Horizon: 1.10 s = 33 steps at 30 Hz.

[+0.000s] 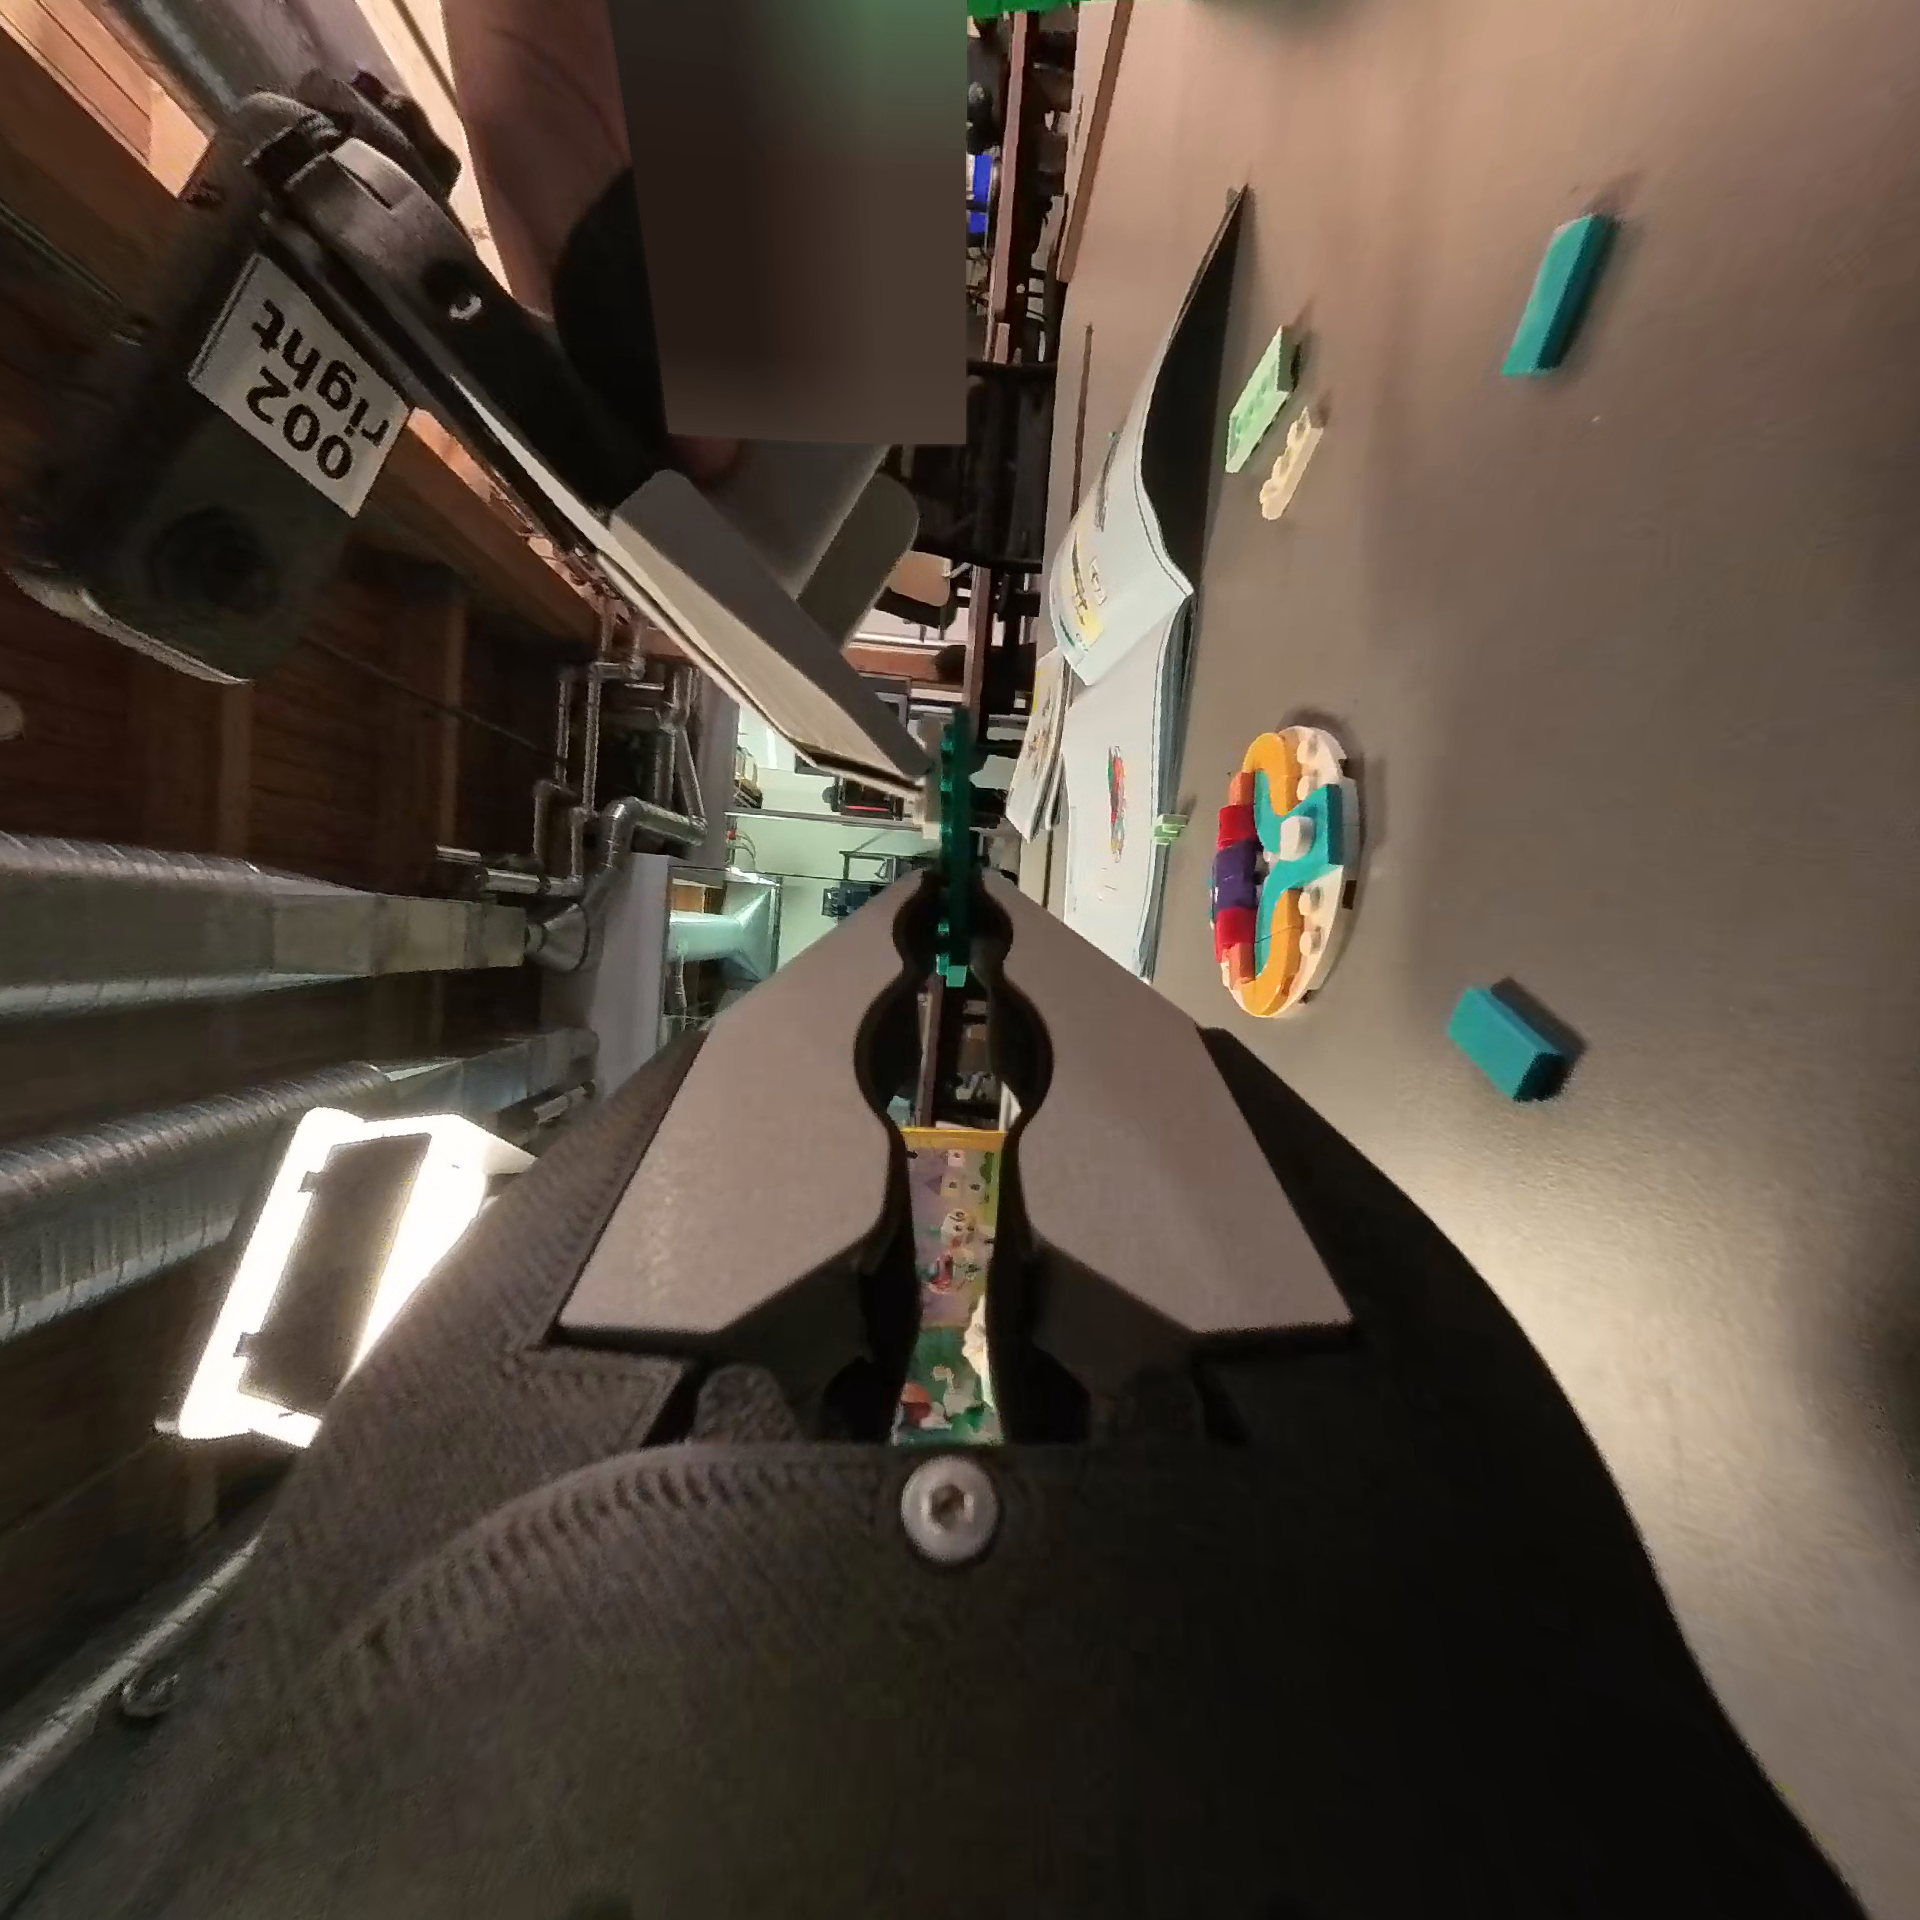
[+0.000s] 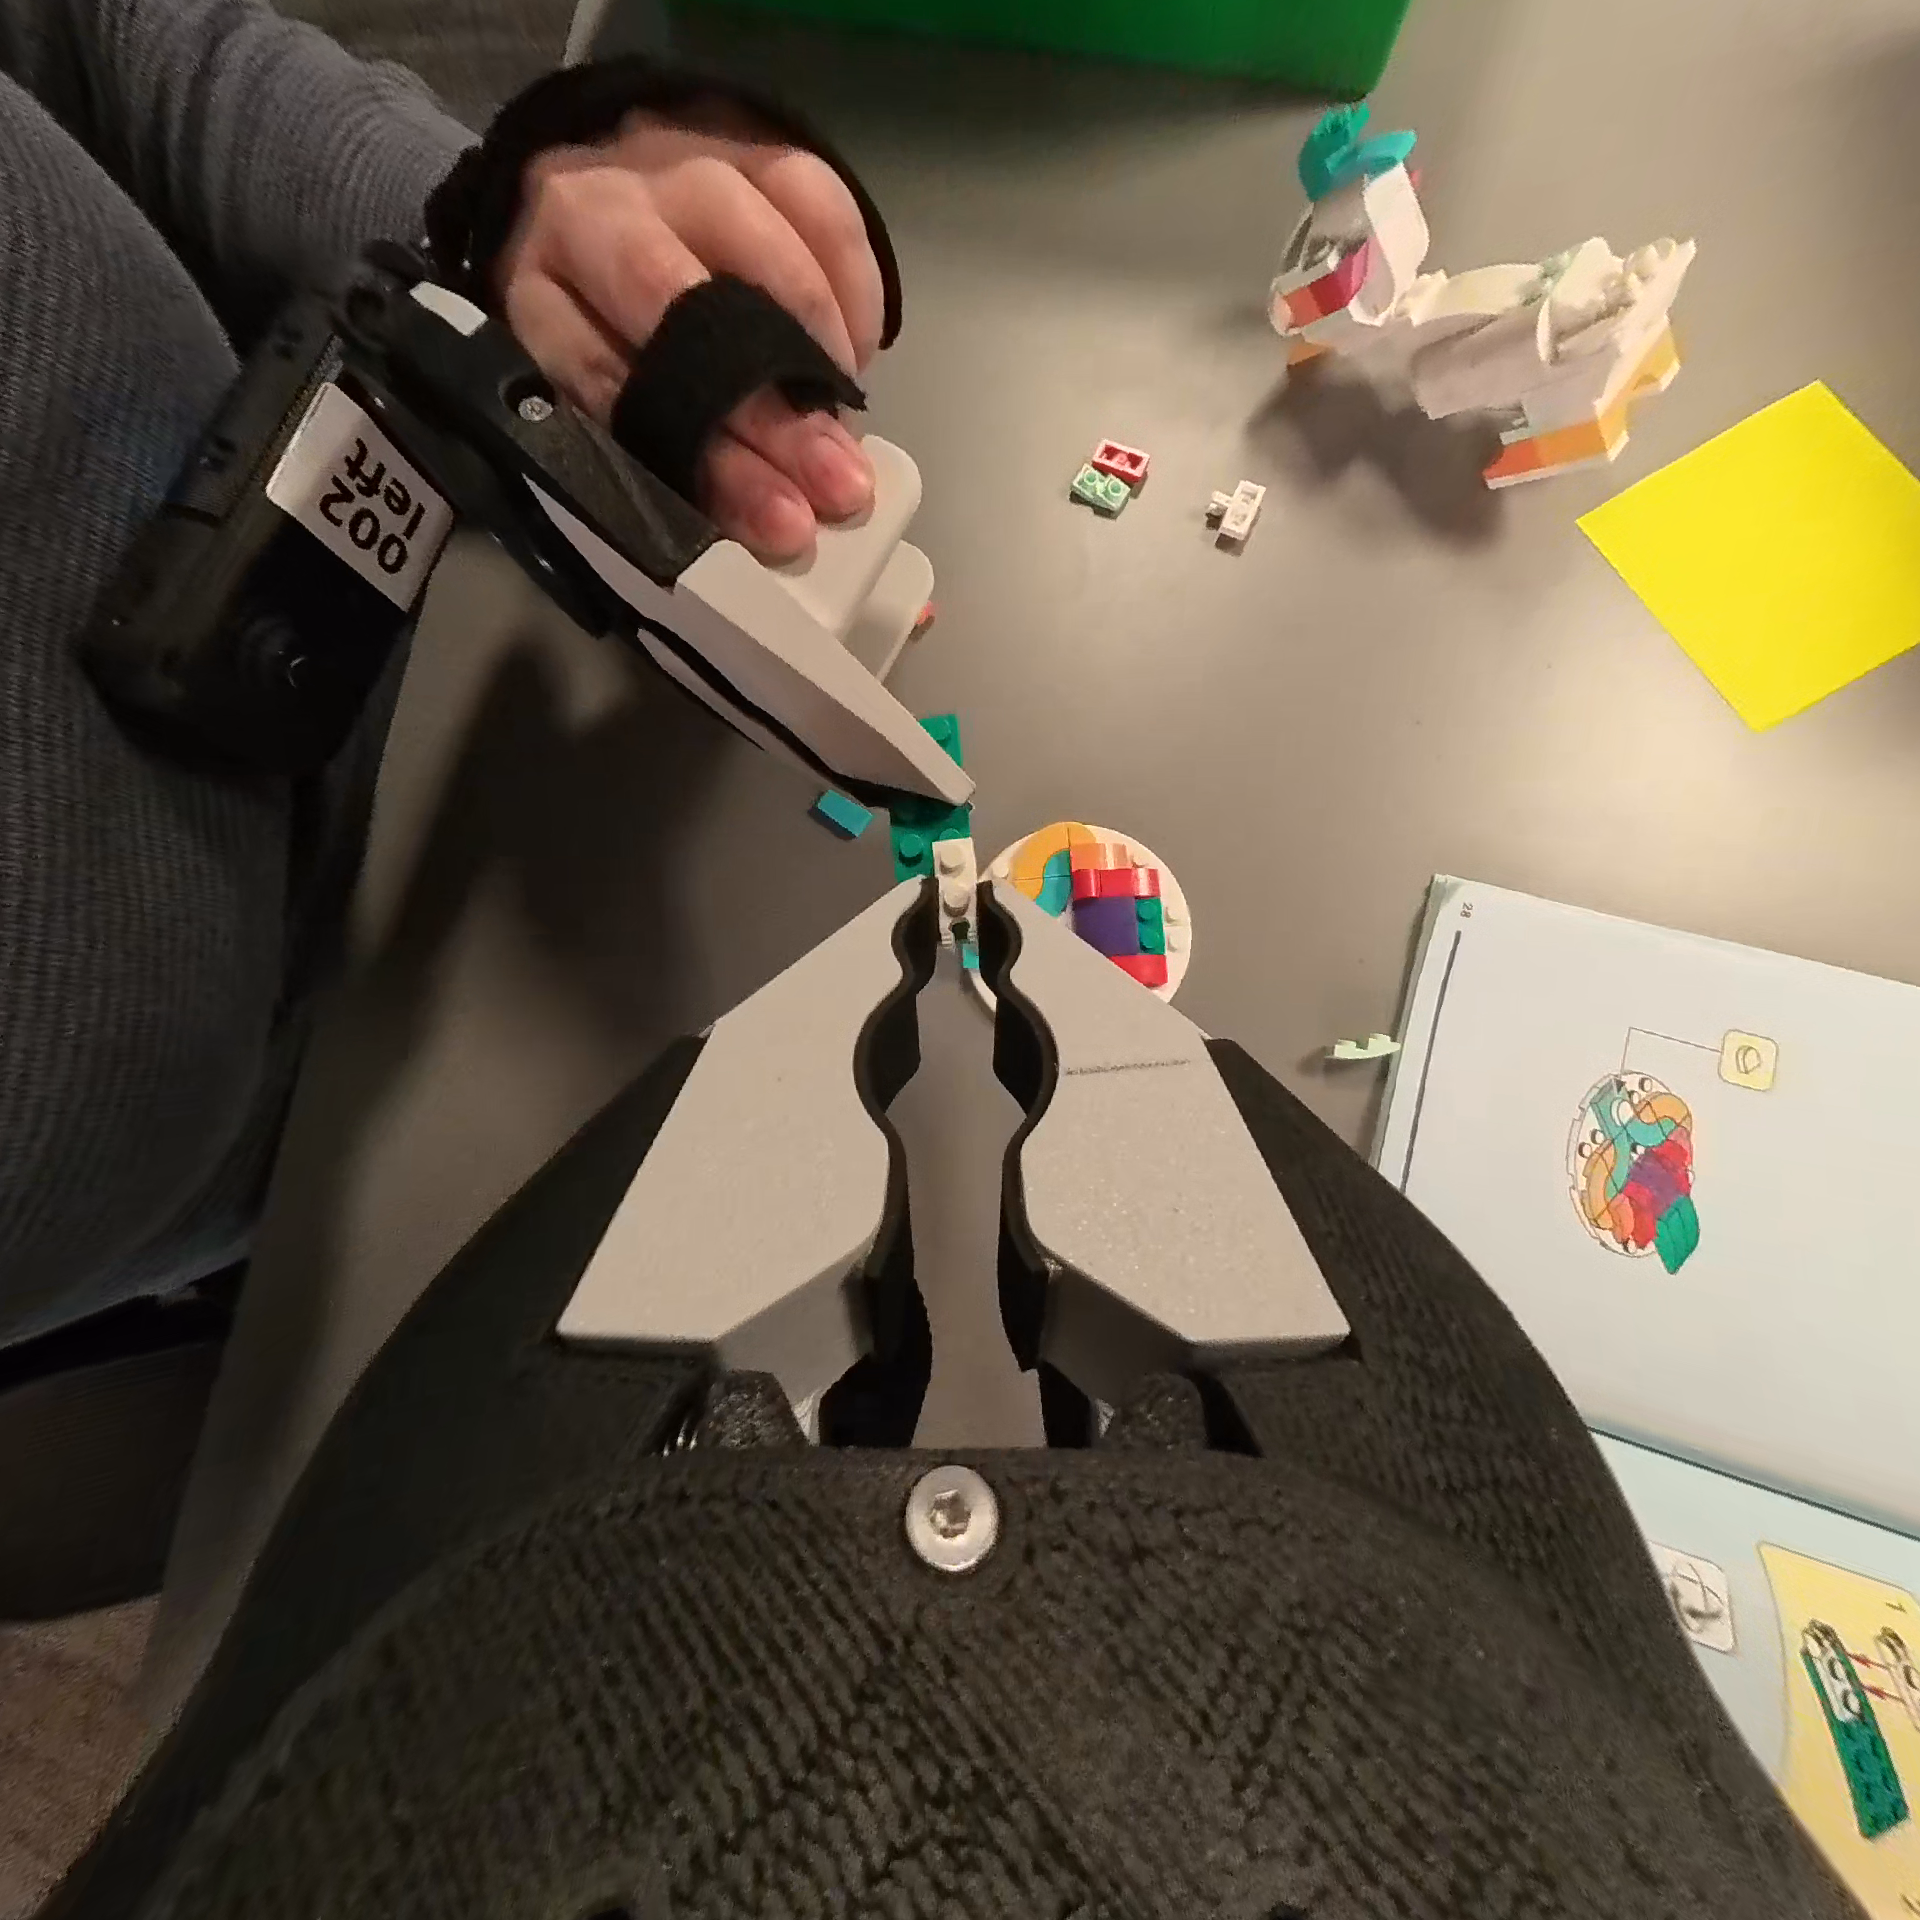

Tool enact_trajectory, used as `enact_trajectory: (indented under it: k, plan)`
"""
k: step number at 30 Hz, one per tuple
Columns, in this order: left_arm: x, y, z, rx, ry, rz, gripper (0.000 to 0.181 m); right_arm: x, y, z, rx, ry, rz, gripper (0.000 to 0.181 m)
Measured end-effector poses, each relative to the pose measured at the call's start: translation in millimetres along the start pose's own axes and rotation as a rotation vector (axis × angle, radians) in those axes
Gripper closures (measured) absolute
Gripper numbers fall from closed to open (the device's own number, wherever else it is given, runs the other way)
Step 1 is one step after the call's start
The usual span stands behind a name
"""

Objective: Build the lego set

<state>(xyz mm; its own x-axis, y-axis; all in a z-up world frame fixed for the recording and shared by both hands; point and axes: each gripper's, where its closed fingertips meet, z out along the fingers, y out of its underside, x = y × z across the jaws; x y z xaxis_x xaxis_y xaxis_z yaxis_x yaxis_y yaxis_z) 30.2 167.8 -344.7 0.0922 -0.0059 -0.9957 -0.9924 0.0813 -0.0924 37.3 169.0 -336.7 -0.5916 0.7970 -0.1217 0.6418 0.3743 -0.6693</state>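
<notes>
A dark grey desk [image 2: 1299, 675] carries the spread of the build: an open instruction booklet [image 2: 1662, 1091] at the right, a yellow square of paper [image 2: 1766, 551], a white model with orange feet [image 2: 1475, 332] farther back, a few loose small bricks [image 2: 1112, 478] and a round white plate with coloured curved pieces [image 2: 1101, 904] set on it. Above the desk, both tools meet over a green studded plate [image 2: 925, 826]. The left tongs [image 2: 940, 795], held in a strapped hand [image 2: 707, 312], are pinched closed on that green plate; in the left wrist view the plate shows edge-on [image 1: 954, 883] right at the fingertips. The right tongs [image 2: 956, 899] are nearly closed around a small white piece [image 2: 954, 868], which lies against the studs at the green plate's near end. The step in hand looks like seating this white piece on the green plate, matching the sub-assembly drawn at the booklet's lower corner. Whether it is already pressed home cannot be told. The next move probably calls for lining the piece squarely over the studs, pressing firmly while the left tongs brace the plate, then letting go without tugging it loose. Two teal bricks [image 1: 1512, 1044] lie well apart on the desk, unused.
</notes>
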Motion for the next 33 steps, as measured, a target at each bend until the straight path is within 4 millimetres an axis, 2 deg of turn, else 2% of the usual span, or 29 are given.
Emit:
enact_trajectory:
  k: [24, 27, 30, 33]
  plan:
    - [-3.7, -4.6, -4.0, 0.019, -0.019, 0.01, 0.179, -6.3, 1.5, -1.7, 0.0, -0.004, 0.009, 0.174]
    - [-3.8, -4.1, -4.0, 0.017, -0.018, 0.008, 0.178, -5.5, -0.4, -3.2, 0.014, 0.011, 0.009, 0.165]
    - [-3.5, -3.2, -3.8, 0.014, -0.014, 0.006, 0.178, -4.8, -9.8, -10.1, 0.091, 0.068, -0.036, 0.145]
    - [-3.0, -0.9, -3.0, 0.003, -0.006, -0.003, 0.178, -10.7, -19.0, -15.0, 0.187, 0.235, -0.277, 0.137]
